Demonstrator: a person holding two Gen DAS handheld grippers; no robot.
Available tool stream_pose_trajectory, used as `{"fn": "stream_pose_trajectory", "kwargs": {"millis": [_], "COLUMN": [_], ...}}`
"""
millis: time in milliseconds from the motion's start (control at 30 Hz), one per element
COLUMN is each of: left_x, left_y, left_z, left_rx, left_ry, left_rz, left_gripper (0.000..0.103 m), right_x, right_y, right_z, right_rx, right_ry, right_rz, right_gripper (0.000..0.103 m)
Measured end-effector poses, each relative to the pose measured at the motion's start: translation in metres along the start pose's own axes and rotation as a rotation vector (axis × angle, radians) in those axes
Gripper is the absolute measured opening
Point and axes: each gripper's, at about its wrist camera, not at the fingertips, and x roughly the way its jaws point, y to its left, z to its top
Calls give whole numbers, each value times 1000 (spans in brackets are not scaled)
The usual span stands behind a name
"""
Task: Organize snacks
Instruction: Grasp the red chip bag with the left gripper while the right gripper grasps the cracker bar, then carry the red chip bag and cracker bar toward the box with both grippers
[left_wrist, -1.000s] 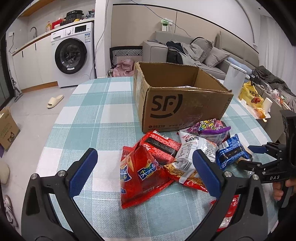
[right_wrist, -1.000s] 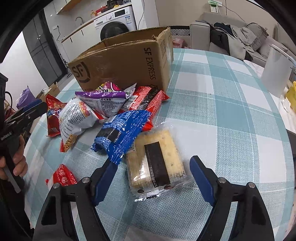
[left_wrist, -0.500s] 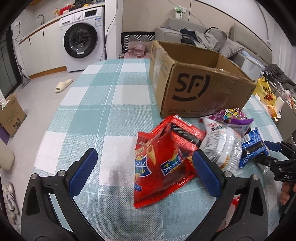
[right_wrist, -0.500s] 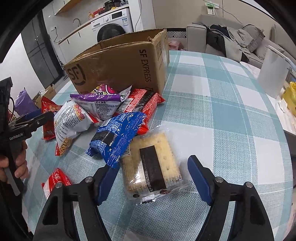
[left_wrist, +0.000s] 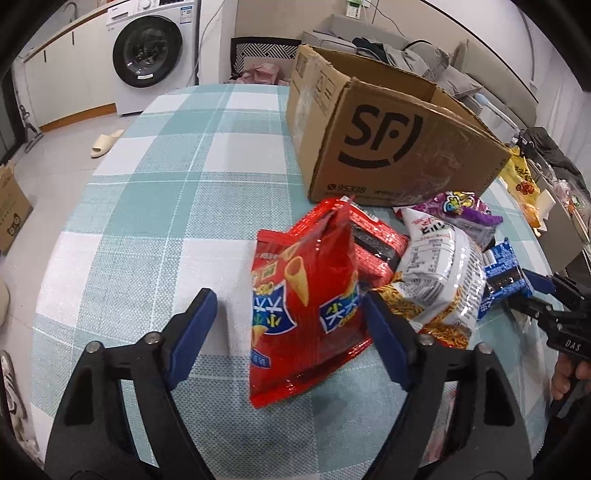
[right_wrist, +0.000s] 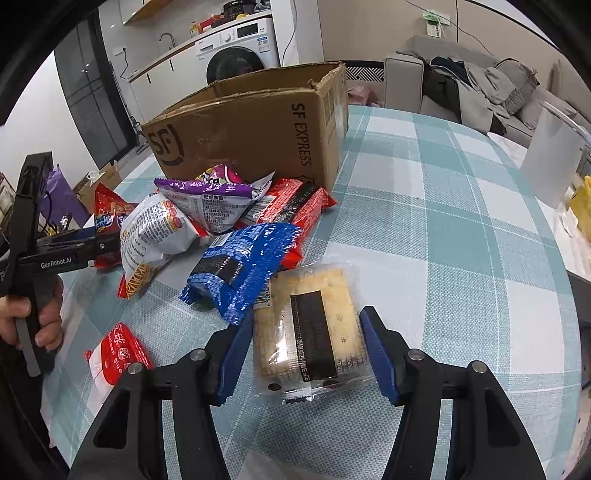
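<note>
Cracker pack (right_wrist: 310, 328) lies lengthwise between the closing, not-yet-gripping right gripper (right_wrist: 306, 358) fingers

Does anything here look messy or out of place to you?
Yes: the snack packets lie in a loose, overlapping heap on the table instead of in the cardboard box. A small red packet lies apart from the heap, near the table's edge.

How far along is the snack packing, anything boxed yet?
Nothing visibly boxed; the box's inside is hidden. In hand: left gripper jaws, just closing, flank the red cone-snack bag; right gripper jaws, also closing, flank the cracker pack. Neither is clearly clamped. Left: the whole pile, including the blue pack.
</note>
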Motion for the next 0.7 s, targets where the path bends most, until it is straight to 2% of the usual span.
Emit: {"fn": "stream_pose_trajectory", "kwargs": {"millis": [167,300,400,700], "left_x": [0,-5,-11,-39], "left_y": [-5,-8,-8,-6], "left_z": [-1,-2,-1,-7], "left_rx": [17,22,19,4], "left_ry": [-2,-15,-29,-77], "left_rz": [-51,-54,-66,-98], "left_gripper": [52,42,39,38], "right_x": [-7,-13,-20,-38], "right_y": [-9,-16,-18,-20], "right_z": [2,3,4,8], "right_rx": [36,59,68,82], "right_ry": [-22,-39,-58,-117], "right_rz": [-8,-16,-19,-2], "right_gripper": [60,60,60,60]}}
